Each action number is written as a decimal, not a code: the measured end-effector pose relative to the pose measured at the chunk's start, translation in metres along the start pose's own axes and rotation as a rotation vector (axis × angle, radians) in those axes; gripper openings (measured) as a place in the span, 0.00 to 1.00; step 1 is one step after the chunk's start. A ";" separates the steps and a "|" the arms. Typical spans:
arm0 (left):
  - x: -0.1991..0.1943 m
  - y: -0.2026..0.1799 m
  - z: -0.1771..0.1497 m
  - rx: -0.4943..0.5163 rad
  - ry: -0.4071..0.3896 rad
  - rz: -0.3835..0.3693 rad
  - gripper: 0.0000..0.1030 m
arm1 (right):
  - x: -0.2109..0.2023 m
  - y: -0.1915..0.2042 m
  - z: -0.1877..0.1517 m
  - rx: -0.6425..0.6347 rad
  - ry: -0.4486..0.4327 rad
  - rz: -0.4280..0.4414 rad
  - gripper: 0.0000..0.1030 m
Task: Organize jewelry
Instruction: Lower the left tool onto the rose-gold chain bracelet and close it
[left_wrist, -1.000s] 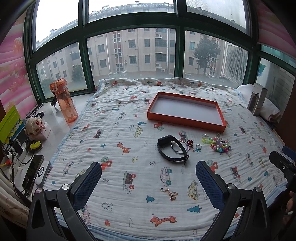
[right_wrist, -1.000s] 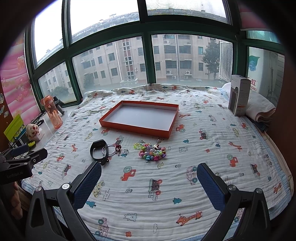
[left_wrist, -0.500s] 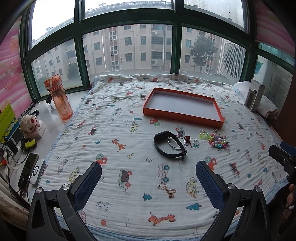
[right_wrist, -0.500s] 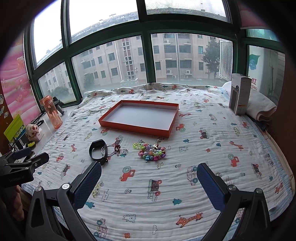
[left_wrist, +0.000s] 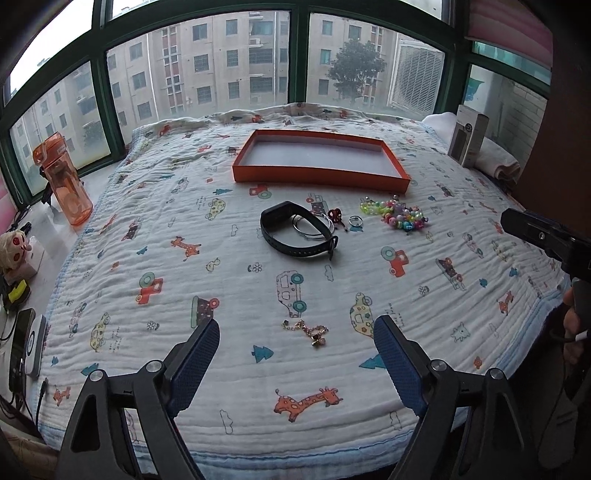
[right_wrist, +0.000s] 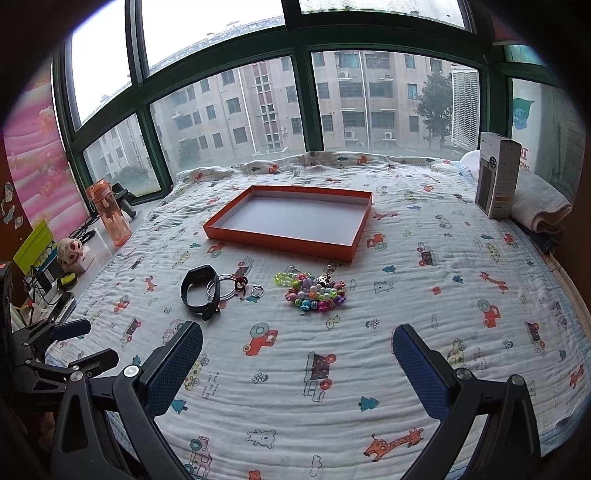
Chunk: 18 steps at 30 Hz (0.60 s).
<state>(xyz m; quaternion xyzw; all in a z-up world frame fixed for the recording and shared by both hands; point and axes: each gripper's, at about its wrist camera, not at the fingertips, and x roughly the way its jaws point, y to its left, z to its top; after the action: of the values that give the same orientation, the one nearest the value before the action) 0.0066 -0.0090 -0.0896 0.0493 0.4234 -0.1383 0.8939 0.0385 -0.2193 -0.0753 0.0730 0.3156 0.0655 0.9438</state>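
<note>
Jewelry spread on a crinkled, cartoon-printed quilt (left_wrist: 229, 280)

Left gripper (left_wrist: 295, 354), jaws closing on nothing, frames a gold chain (left_wrist: 308, 330); rubbery black band (left_wrist: 295, 232) and shallow orange tray (left_wrist: 319, 158) at twelve o'clock; right gripper (right_wrist: 297, 360) gapes empty.

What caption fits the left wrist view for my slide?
Left tool, closing with nothing gripped, above a gold chain on the bedspread; empty orange tray beyond.

Hardly any lettering can be read. The upright carton (right_wrist: 498, 177) beside the folded towel carries print too small to make out. Red characters on the sign (right_wrist: 523, 162) behind it (half hidden) stay illegible, and the blanket (right_wrist: 207, 387) bears tiny unreadable scribbles.
</note>
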 end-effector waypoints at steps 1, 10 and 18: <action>0.006 -0.003 -0.003 0.006 0.014 -0.015 0.85 | 0.002 -0.001 -0.001 0.000 0.005 0.003 1.00; 0.048 -0.006 -0.012 -0.021 0.132 -0.132 0.65 | 0.017 -0.010 -0.007 0.013 0.049 0.012 1.00; 0.068 -0.002 -0.010 -0.032 0.179 -0.161 0.41 | 0.029 -0.010 -0.012 0.021 0.080 0.022 1.00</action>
<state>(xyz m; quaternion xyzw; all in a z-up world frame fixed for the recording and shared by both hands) 0.0395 -0.0232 -0.1485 0.0128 0.5062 -0.1979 0.8393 0.0550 -0.2233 -0.1032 0.0837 0.3531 0.0753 0.9288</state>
